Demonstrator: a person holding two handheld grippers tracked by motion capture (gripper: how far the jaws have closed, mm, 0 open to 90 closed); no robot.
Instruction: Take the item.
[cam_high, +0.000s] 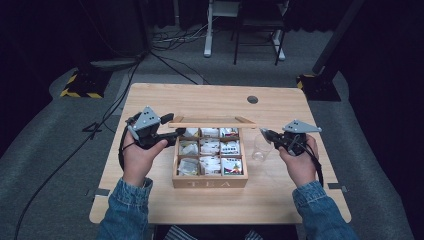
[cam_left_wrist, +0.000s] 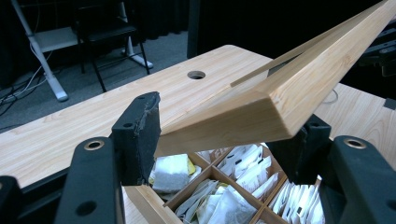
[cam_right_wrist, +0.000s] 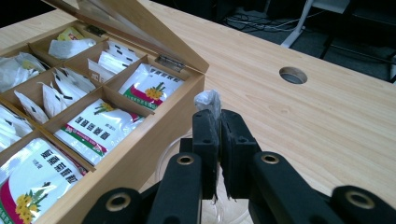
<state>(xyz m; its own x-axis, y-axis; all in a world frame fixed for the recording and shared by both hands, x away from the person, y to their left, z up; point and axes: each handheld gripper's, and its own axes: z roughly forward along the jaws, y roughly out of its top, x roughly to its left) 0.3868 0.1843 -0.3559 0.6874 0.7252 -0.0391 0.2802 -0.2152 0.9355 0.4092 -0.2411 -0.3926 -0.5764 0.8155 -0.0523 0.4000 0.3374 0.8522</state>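
Observation:
A wooden tea box (cam_high: 210, 182) marked TEA stands mid-table, its compartments full of white sachets (cam_right_wrist: 98, 126). Its hinged lid (cam_high: 212, 121) is raised. My left gripper (cam_high: 172, 136) holds the lid's left corner, and in the left gripper view the wooden lid (cam_left_wrist: 289, 93) sits between the pads of that gripper (cam_left_wrist: 219, 140). Right of the box, my right gripper (cam_high: 265, 134) hangs over a clear glass (cam_high: 260, 147). In the right gripper view its jaws (cam_right_wrist: 218, 126) are shut on a small white tea bag (cam_right_wrist: 208, 100), whose top pokes out above them. The glass rim (cam_right_wrist: 168, 154) shows below.
The tabletop (cam_high: 210, 97) has a round cable hole (cam_high: 252, 99) behind the box. Bare wood lies on both sides of the box and in front of it. Beyond the table are a floor with cables, a chair and a desk leg (cam_high: 208, 30).

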